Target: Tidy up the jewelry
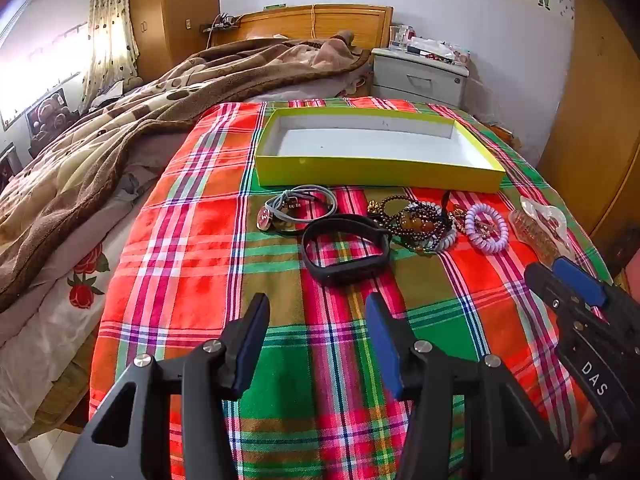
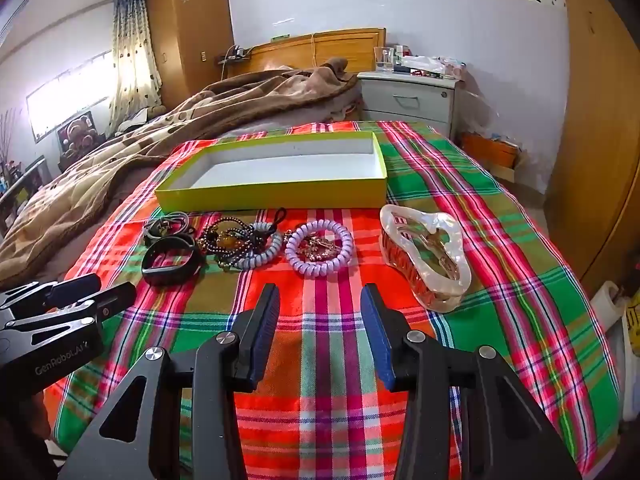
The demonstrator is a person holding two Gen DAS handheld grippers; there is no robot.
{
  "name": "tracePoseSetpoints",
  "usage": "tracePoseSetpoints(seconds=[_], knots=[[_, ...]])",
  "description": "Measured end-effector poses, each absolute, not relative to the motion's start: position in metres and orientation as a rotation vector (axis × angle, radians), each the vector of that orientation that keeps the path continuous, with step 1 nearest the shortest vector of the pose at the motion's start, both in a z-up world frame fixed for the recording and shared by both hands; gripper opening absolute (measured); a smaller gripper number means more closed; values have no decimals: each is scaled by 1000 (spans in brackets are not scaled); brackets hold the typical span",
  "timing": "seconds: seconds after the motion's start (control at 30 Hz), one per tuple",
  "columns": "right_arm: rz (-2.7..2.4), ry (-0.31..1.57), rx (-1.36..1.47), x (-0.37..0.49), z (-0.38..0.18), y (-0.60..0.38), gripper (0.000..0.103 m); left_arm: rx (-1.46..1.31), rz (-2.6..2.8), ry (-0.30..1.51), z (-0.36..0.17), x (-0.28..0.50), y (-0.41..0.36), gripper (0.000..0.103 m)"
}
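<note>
Wristband (image 1: 346,254) lay straight ahead of your left gripper (image 1: 316,344); both claws gaped wide, empty; right gripper (image 2: 320,336) sat farther off.

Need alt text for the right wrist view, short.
Open right claw hovers empty over a plaid cloth, facing a row of jewelry: black band, beads, lilac coil tie, pearly hair clip. Behind them sits an empty yellow box.
</note>
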State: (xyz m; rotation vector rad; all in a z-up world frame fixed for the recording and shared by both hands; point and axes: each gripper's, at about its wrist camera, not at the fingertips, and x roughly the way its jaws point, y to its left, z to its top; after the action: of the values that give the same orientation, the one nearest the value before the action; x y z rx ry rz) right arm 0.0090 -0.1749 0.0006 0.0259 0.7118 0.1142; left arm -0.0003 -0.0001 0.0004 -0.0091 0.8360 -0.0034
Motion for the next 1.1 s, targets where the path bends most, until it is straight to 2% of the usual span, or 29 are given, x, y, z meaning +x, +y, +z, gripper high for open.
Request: tracePoseSetpoints(seconds=[1.1], knots=[[117,710,1,18,-2,-165,43,-31,2,845,0,9,9,52]])
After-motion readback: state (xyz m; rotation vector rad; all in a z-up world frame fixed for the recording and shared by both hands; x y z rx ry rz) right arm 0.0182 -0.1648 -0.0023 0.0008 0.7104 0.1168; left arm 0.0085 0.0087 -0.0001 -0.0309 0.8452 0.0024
